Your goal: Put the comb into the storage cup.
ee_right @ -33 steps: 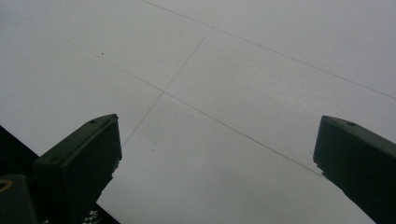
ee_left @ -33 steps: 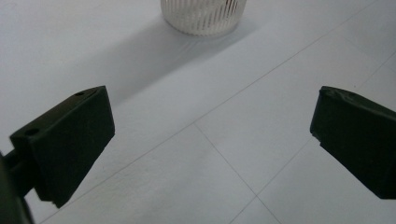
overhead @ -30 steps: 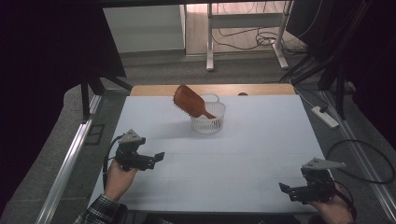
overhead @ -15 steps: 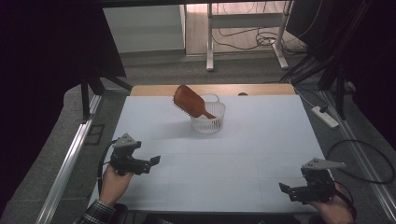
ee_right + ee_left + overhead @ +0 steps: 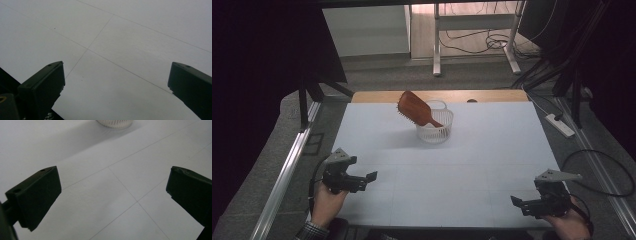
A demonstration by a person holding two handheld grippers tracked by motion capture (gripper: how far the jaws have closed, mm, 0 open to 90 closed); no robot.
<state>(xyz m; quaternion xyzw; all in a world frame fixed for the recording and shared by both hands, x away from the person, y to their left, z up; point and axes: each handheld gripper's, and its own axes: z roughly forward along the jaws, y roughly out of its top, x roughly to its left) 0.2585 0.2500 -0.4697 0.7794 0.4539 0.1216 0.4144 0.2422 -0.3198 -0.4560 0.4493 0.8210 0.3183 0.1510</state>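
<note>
Left tool (image 5: 371, 176): black, blocky two-jaw piece with a grey three-cornered plate on top, held in a hand (image 5: 328, 202) at the near left edge of the counter; jaws spread wide with nothing between them; in the left gripper view its flat, matte fingertips (image 5: 37, 195) stand far apart over bare surface.
Sleeve (image 5: 312, 231): checked fabric at the left wrist, at the bottom edge of the high view.
Counter (image 5: 492, 150): flat, pale blue-white sheet, smooth and matte, crossed by thin grid lines; a strip of light wood shows along its far edge.
Hairbrush (image 5: 414, 109): reddish-brown, glossy wood, oval paddle head with a slim handle; it leans tilted, handle down inside the basket, head sticking up and out toward the left, bristle side facing down-left.
Basket (image 5: 435, 131): small, round, white, ribbed plastic with slotted walls; stands at the far middle of the counter, well apart from both tools; its rim (image 5: 115, 123) peeks in at the top of the left gripper view.
Right tool (image 5: 519, 202): same black build with a grey plate, held in a hand (image 5: 568, 225) at the near right corner; jaws spread, holding nothing; its squared fingertips (image 5: 42, 87) frame plain counter.
Cable (image 5: 597, 165): thin, black, looping on the floor right of the counter.
</note>
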